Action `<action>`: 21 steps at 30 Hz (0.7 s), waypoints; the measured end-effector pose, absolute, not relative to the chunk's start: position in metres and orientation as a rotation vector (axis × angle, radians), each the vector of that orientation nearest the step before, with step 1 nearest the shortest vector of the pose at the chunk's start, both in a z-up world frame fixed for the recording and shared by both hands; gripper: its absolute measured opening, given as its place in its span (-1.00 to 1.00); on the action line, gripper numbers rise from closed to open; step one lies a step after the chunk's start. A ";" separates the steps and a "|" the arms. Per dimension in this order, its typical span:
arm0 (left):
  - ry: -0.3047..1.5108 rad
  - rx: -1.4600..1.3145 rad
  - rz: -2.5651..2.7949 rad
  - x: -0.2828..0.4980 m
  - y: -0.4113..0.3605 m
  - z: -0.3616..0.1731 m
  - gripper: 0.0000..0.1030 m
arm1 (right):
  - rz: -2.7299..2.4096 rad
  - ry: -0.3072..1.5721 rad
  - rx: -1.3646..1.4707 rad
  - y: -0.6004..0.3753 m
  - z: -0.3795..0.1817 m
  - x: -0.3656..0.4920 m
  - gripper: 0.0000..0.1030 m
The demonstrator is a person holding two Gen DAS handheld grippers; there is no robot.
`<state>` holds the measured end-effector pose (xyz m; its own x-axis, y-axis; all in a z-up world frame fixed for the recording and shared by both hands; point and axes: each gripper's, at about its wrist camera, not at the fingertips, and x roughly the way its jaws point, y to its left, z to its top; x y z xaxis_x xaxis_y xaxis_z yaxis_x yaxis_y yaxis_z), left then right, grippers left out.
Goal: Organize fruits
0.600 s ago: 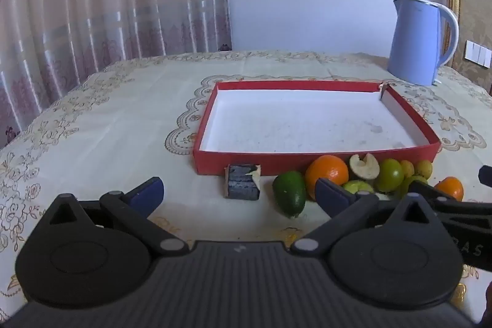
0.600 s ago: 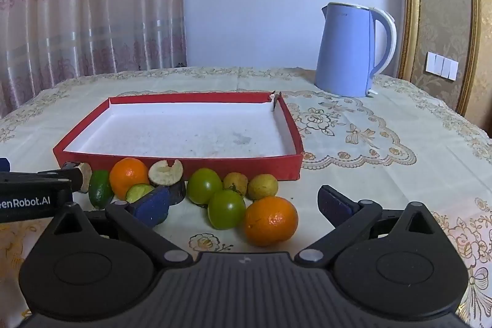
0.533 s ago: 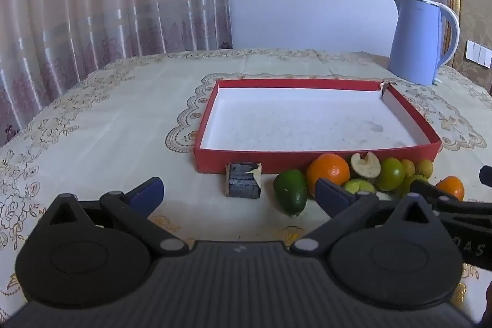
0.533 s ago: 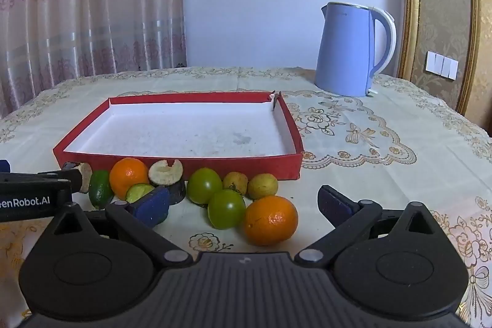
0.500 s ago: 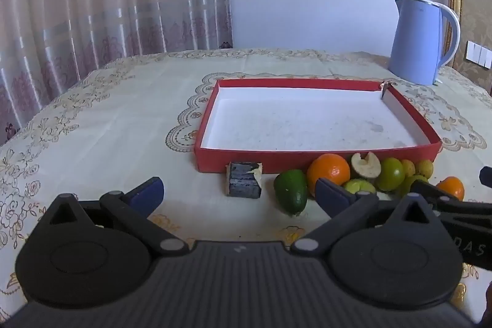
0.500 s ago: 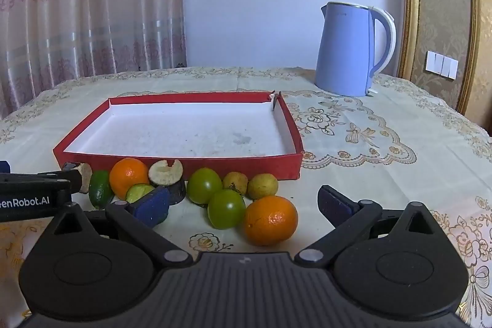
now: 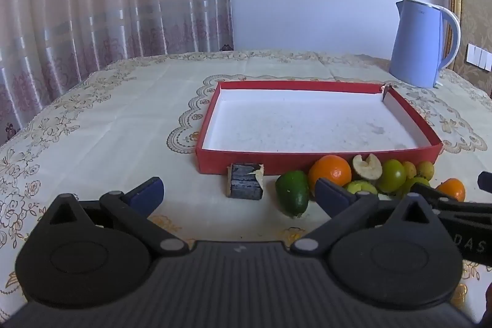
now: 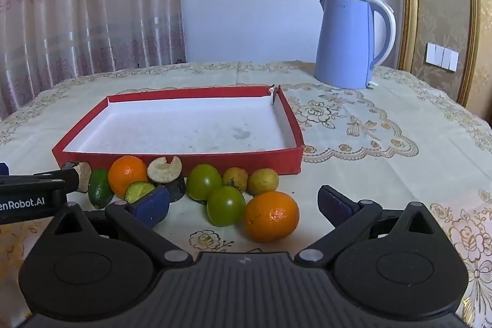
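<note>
While the lace-clothed surface (image 8: 369,143) carries everything, I see the red tray (image 8: 178,157) at its middle, a blue kettle (image 8: 347,42) behind. My left tongs (image 7: 236,192) and right tongs (image 8: 243,205) both gape wide, holding nothing. The fruits sit outside the tray's near wall: nearest orange (image 8: 271,215), green avocado (image 7: 292,194), small dark block (image 7: 245,185).

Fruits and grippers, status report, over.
Left gripper open, empty. Right gripper open, empty, near orange just ahead. Fruits all outside red tray, along its front wall. Nothing blocking.
</note>
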<state>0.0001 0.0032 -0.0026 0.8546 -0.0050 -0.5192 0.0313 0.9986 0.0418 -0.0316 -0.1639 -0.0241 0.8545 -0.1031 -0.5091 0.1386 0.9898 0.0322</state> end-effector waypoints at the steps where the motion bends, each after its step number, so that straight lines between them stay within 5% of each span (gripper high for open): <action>1: 0.544 0.050 -0.020 0.000 0.003 -0.003 1.00 | -0.127 0.532 0.070 -0.164 -0.025 -0.031 1.00; 21: 0.550 0.051 -0.052 0.000 0.000 -0.006 1.00 | -0.139 0.534 0.072 -0.164 -0.025 -0.030 1.00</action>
